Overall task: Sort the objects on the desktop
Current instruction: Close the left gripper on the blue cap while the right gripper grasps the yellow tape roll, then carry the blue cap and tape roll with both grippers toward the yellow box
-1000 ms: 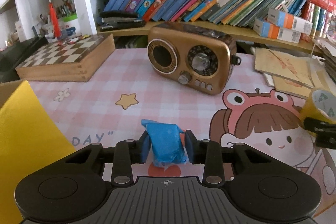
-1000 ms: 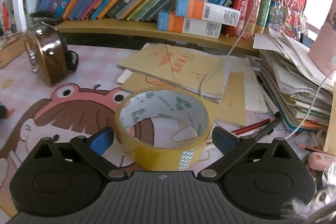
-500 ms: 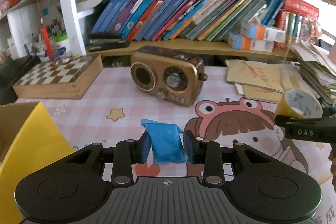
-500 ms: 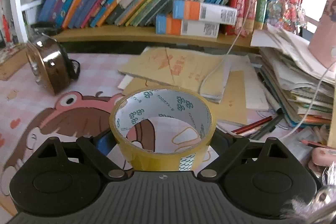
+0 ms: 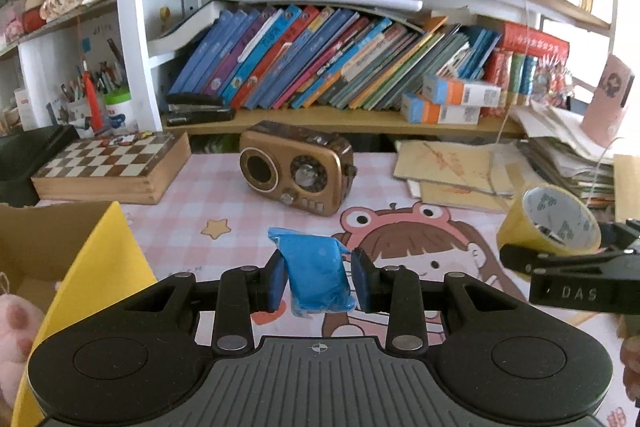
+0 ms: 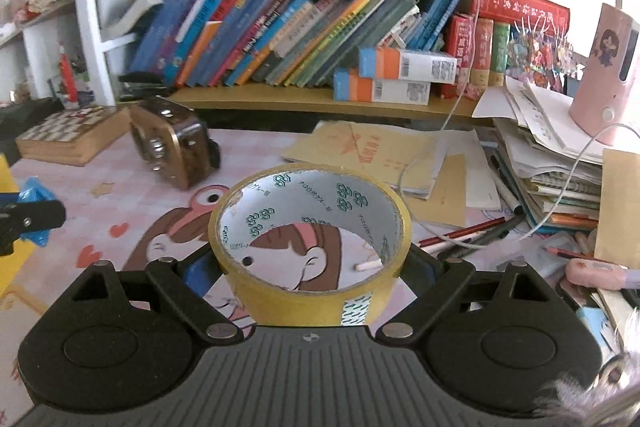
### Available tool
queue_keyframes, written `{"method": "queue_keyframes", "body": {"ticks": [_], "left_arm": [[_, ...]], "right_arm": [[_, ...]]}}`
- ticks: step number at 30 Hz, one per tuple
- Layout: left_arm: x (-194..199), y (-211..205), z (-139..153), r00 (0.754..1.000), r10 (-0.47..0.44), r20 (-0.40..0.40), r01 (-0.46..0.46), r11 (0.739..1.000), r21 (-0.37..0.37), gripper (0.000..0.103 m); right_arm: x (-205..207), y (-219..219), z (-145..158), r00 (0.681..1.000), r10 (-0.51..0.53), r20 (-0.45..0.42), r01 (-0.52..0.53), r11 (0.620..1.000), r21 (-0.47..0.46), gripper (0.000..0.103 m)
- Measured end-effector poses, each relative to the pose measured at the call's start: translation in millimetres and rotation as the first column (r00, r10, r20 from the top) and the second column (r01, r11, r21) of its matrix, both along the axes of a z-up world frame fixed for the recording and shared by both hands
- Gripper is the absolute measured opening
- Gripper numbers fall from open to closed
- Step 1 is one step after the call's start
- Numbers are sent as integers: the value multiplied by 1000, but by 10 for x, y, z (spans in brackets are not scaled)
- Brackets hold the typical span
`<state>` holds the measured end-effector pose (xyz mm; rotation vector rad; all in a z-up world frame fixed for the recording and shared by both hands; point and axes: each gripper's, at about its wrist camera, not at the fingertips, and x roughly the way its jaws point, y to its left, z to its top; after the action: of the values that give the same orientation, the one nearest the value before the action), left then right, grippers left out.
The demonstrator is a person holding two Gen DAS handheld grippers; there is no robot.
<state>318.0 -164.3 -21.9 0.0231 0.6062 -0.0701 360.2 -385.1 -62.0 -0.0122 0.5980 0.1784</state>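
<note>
Above the pink cartoon desk mat (image 5: 248,227), left tongs (image 5: 318,281) clamped on a blue packet (image 5: 316,275), right tongs (image 6: 310,267) gripping a yellow tape roll (image 6: 310,291).

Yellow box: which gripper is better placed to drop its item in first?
Left, probably. The left gripper, shut on the blue packet, has the yellow box right beside it. The right gripper, shut on the tape roll, is farther across the desk.

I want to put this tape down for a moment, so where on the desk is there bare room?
The pink mat lies bare between the chessboard box, the radio and the yellow box. The cartoon girl print is also bare. The paper stacks and pens on the right are crowded.
</note>
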Motion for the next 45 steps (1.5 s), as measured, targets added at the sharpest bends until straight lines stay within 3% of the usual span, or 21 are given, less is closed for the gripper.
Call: {"method": "queue_keyframes", "body": {"ticks": [17, 32, 45], "left_arm": [[-686, 291, 341, 998, -36, 47, 40, 996, -83, 34], [-1381, 629, 351, 996, -73, 51, 79, 989, -127, 34], [-1818, 1012, 295, 995, -91, 30, 95, 982, -164, 34]], "right_arm": [[-722, 168, 275, 998, 67, 1, -67, 998, 16, 91], [-1384, 545, 427, 994, 100, -53, -98, 994, 40, 91], [-1837, 1010, 489, 990, 120, -69, -120, 993, 0, 91]]}}
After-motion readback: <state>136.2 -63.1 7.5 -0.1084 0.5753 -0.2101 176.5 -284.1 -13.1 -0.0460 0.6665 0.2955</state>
